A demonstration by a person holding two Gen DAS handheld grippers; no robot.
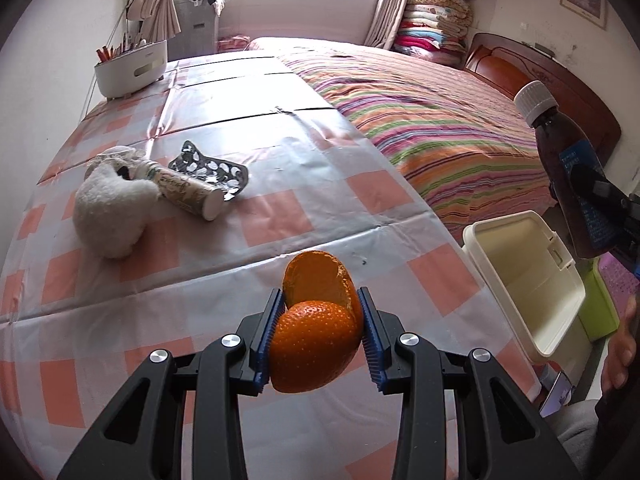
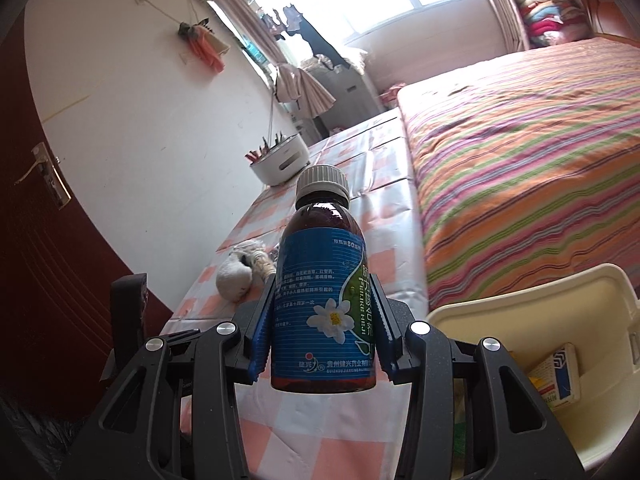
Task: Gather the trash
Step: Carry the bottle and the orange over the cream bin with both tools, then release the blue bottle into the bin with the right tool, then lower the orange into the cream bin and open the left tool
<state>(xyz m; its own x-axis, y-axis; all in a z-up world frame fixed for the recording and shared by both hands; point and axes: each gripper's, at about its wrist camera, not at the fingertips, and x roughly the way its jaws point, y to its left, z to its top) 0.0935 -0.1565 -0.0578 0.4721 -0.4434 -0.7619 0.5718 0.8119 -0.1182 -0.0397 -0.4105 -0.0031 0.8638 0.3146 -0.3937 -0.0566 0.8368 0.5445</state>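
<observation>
In the left wrist view, the left gripper (image 1: 320, 334) was clamped on a piece of orange peel (image 1: 316, 336), its ribbed blue pads (image 1: 267, 340) pressing the pebbled rind from both sides while a curled flap showed its paler inner face at lower centre of the frame. Beneath lay a glossy plastic tablecloth (image 1: 200, 248) checked in salmon and white. At centre left sat a fluffy white plush toy (image 1: 110, 204), touching a toppled paper cup (image 1: 188, 192) whose base pointed toward the camera; the cup lay over a crinkled silver blister pack (image 1: 212, 170). A white oval caddy (image 1: 130, 68) holding pencils stood at upper left, and a striped woven bedspread (image 1: 420, 120) filled the upper right. A cream rectangular plastic bin (image 1: 528, 284) stood open at lower right. In the right wrist view, the right gripper (image 2: 324, 340) gripped a brown syrup bottle (image 2: 324, 300) by its smooth blue label, the ridged white cap (image 2: 323, 184) at frame centre. The cream bin (image 2: 520, 320), lower right, held a small cardboard box (image 2: 558, 376).
</observation>
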